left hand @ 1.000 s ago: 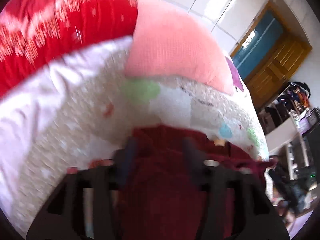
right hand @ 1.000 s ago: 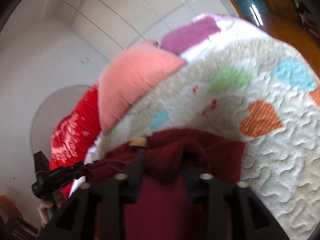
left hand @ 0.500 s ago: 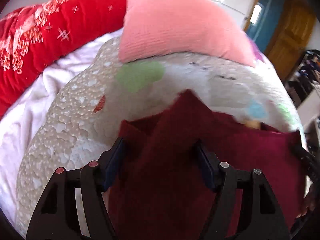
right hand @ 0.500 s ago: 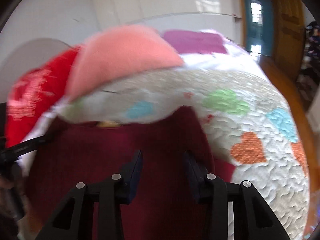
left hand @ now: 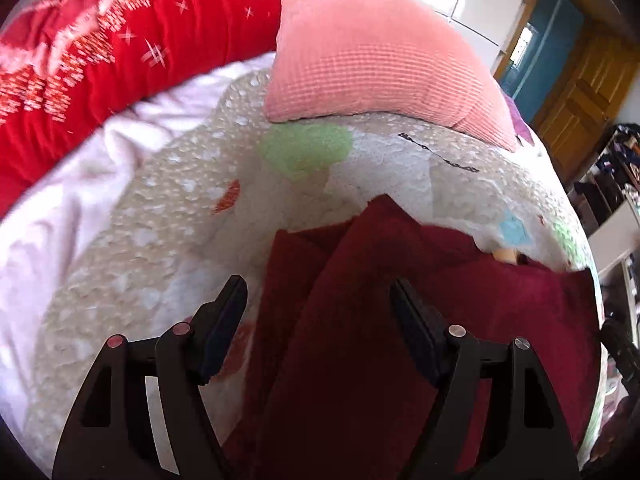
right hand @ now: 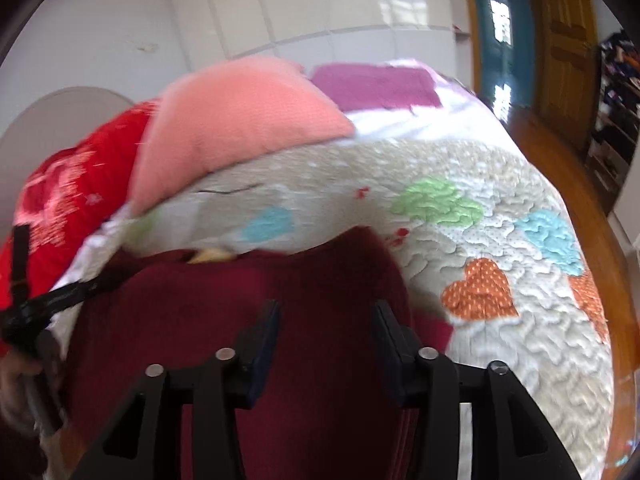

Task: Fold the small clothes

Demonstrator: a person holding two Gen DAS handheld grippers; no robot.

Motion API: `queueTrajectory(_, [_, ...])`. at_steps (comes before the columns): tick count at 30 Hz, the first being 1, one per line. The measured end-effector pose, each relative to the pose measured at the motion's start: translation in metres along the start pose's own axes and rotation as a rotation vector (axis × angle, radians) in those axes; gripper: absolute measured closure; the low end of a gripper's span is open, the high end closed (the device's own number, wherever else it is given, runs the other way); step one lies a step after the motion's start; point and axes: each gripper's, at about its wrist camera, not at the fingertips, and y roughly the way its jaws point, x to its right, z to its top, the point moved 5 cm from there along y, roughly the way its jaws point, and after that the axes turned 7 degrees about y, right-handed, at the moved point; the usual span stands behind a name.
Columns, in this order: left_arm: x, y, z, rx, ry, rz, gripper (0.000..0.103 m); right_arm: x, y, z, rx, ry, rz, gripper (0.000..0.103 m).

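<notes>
Left wrist view: a dark red garment (left hand: 360,320) lies on the quilted bed (left hand: 160,240), running ahead and rightward beneath the left gripper (left hand: 318,300), fingers spread. The right gripper (right hand: 326,320), also apart, hovers over its other side, apparently not gripping.

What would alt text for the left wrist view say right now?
The left tongs are open above a dark red garment lying partly folded on a heart-patterned quilt. Behind it a pink pillow rests on the quilt, with a red blanket to its left.
</notes>
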Motion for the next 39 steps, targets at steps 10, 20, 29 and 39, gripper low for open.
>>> queueTrajectory(10, [0.005,-0.046,-0.04,0.039,0.072,0.047,0.028,-0.009,0.01,-0.043,-0.096,-0.075,-0.095,0.054])
queueTrajectory(20, [0.008,-0.063,-0.067,0.032,0.102,0.046,0.028,-0.041,-0.035,-0.056,-0.061,-0.055,-0.007,0.054])
queueTrajectory(29, [0.002,-0.072,-0.094,0.008,0.08,0.054,0.028,-0.003,-0.032,-0.079,-0.126,-0.013,-0.098,0.054])
queueTrajectory(39, [-0.013,-0.078,-0.111,0.002,0.052,0.039,0.028,-0.07,-0.045,-0.069,-0.11,-0.076,0.029,0.053])
